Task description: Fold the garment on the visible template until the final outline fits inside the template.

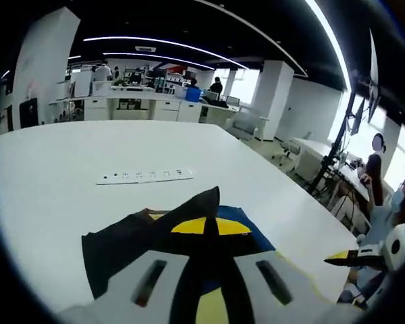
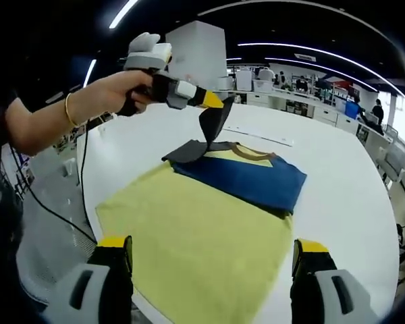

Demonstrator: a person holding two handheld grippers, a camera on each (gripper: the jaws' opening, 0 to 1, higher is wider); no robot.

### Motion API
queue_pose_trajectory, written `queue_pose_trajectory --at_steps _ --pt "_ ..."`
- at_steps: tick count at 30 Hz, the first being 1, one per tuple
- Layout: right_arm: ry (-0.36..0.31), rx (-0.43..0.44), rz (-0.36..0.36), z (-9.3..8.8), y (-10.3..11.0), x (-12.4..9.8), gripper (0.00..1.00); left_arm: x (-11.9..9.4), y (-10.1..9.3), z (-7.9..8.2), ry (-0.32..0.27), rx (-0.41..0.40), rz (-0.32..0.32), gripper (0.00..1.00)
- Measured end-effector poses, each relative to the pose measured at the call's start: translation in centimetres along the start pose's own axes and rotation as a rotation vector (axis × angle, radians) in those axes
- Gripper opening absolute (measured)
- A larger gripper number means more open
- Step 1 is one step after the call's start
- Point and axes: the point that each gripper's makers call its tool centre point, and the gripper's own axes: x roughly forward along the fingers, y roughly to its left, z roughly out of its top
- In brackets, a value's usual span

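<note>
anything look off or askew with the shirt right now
Nothing damaged. The garment lies askew across the yellow template, its far end spilling past the edge, one dark sleeve lifted in the left claw.

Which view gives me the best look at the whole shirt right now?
The right gripper view. It shows the shirt laid across the yellow template on the table, with the left gripper lifting a dark sleeve. The left gripper view is too close: just dark fabric pinched between its jaws and a patch of the shirt beyond.
</note>
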Motion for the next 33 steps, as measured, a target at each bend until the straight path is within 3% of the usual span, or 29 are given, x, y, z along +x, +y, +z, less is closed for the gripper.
queue_pose_trajectory --at_steps 8,16,24,33 --pt "0.016 0.001 -0.010 -0.5 -0.2 -0.2 0.99 0.3 -1.9 0.6 -0.017 0.011 -0.042 0.00" --pt "0.025 0.012 -0.007 -0.9 -0.1 0.1 0.99 1.0 -3.9 -0.1 -0.003 0.027 -0.091 0.00" --pt "0.028 0.021 -0.004 -1.3 -0.1 0.3 0.99 2.8 -5.0 -2.7 0.030 0.066 -0.106 0.00" --pt "0.041 0.034 -0.013 -2.2 -1.0 0.2 0.99 4.9 -6.5 -6.6 0.109 0.029 -0.148 0.00"
